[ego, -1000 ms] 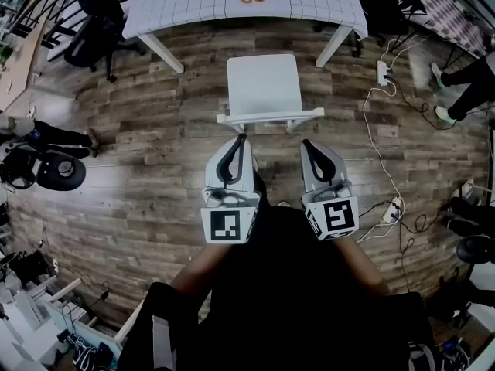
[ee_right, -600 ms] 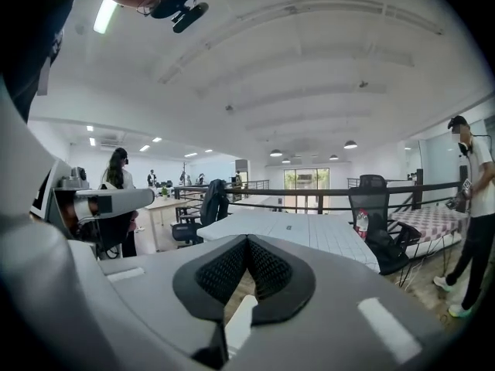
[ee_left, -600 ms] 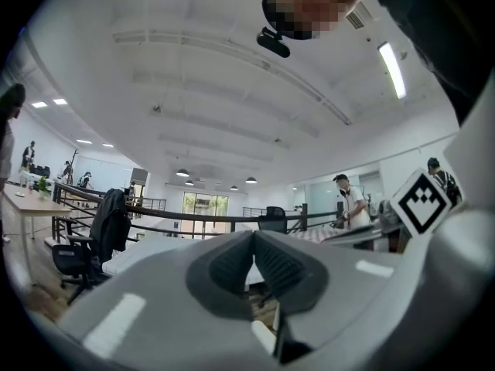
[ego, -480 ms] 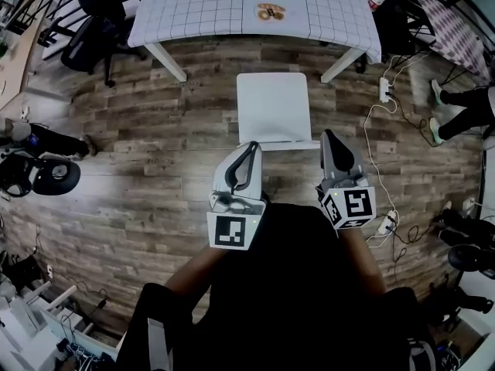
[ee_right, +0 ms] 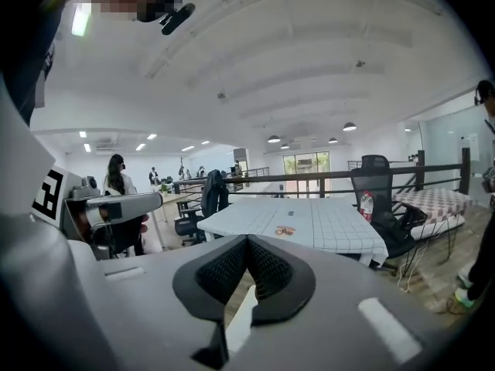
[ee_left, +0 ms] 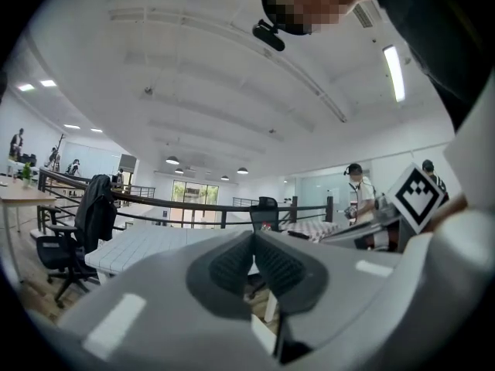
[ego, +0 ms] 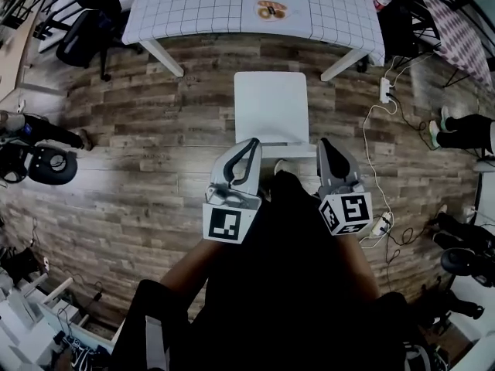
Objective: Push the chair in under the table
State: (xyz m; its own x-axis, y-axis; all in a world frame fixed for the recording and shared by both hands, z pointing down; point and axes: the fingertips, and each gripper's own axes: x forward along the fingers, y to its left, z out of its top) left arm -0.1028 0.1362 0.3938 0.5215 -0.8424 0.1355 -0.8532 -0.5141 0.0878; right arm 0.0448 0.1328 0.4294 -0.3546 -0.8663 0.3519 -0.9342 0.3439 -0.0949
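- Left gripper (ego: 252, 142): jaws closed, pads meeting, nothing between them.
- Right gripper (ego: 326, 142): the same, shut and empty.
- White chair (ego: 271, 105): directly ahead of both tips. Its backrest rail (ego: 288, 148) spans the gap between your grippers, one tip at each end. You cannot tell from here whether either tip is touching it.
- Table with checked cloth (ego: 201, 6): beyond the chair, with a strip of plank floor (ego: 139, 130) between seat and tabletop, so the chair is not yet under.
- Handling: set both closed tips against the rail at matching height and press forward evenly. Uneven pressure would likely slew the chair. Steer the seat between the table legs ahead-left (ego: 162, 56) and ahead-right (ego: 344, 62).
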